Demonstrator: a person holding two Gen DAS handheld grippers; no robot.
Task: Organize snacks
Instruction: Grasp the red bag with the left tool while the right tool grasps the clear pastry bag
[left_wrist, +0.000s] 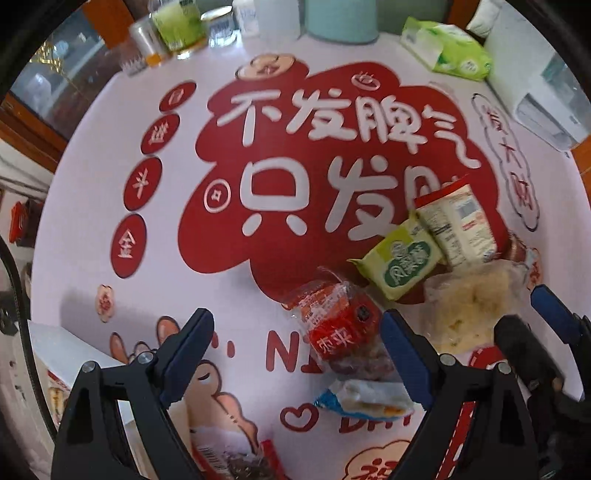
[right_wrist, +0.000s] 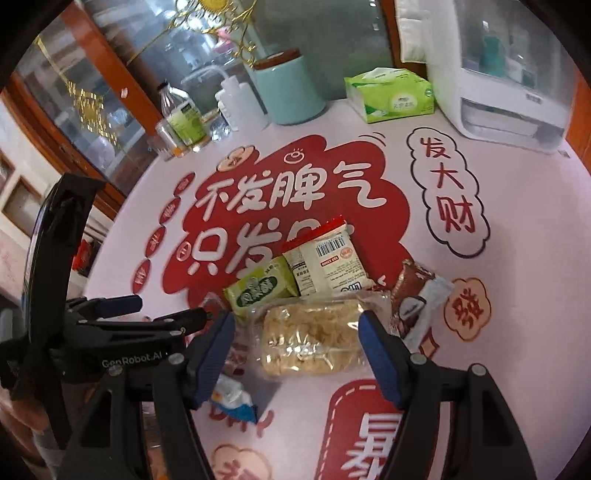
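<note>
Several snack packs lie clustered on the red-and-white printed table mat (left_wrist: 295, 177). In the left wrist view my left gripper (left_wrist: 295, 354) is open above a red date pack (left_wrist: 332, 321) and a blue-white pack (left_wrist: 365, 398); a green pack (left_wrist: 402, 258), a cream pack (left_wrist: 458, 225) and a clear pack of pale crisps (left_wrist: 469, 306) lie to the right. In the right wrist view my right gripper (right_wrist: 297, 350) is open with its fingers on either side of the clear crisp pack (right_wrist: 314, 339). The green pack (right_wrist: 262, 288), cream pack (right_wrist: 328, 258) and a brown-white wrapper (right_wrist: 413, 299) lie just beyond.
At the table's far edge stand a teal canister (right_wrist: 288, 92), a green tissue pack (right_wrist: 391, 94), a white appliance (right_wrist: 509, 85), a squeeze bottle (right_wrist: 236, 99) and small jars (right_wrist: 184, 122). A white box (left_wrist: 66, 373) sits at the left. My left gripper (right_wrist: 125, 314) shows at the left.
</note>
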